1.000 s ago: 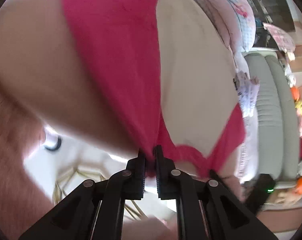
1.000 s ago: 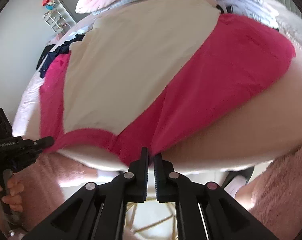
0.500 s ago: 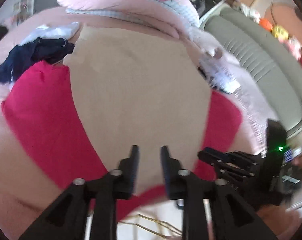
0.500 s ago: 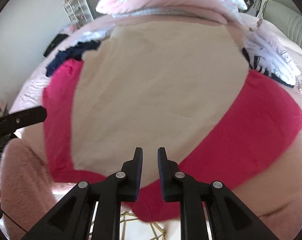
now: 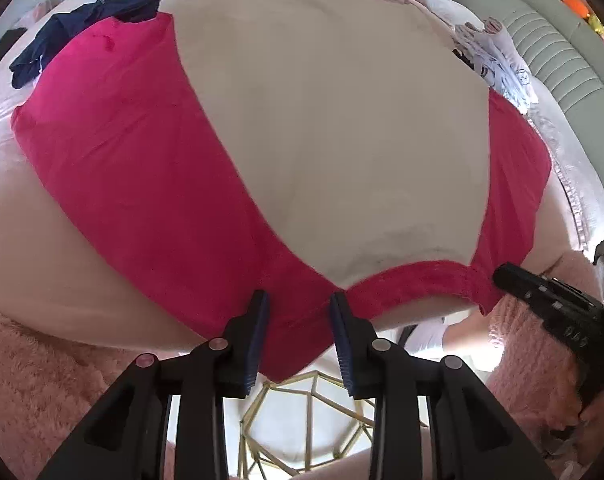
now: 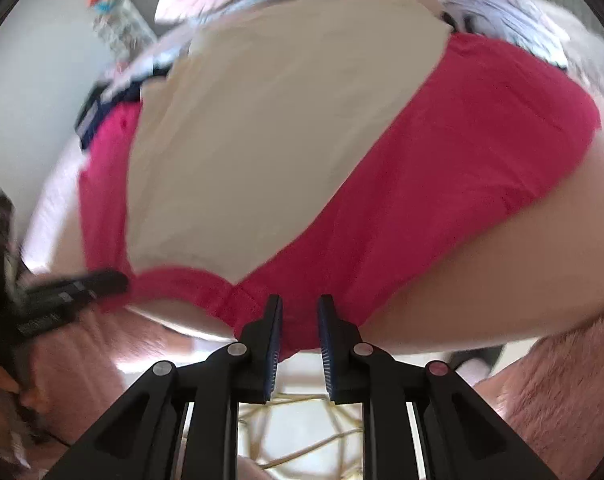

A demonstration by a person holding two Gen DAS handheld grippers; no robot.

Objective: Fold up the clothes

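Pink garment lies spread on the bed, filling the centre of both wrist views, with a beige panel flat over its middle; only the pink sides and the near hem band show. Can't tell if the beige is a folding board or cloth

Left gripper at bottom centre of its view, jaws released, a gap between them, straddling the near pink edge where it hangs off the bed. Right gripper likewise parted, over the other near corner. Neither is clamped on anything

Handling (judgement): thin, light, limp knit that will sag and crease, not fragile or slippery. Best taken at the stitched hem band or the near corners, since the doubled seam gives the pads something to bite. Pinch both corners together or it'll skew

Count:
- 1 pink garment
- 1 beige panel
- 2 grippers
- 1 dark navy garment bunched upper left
- 1 white printed cloth upper right
- 1 gold wire frame on the floor, bottom centre

Flat spread fits either a fold about to be made or one just laid down
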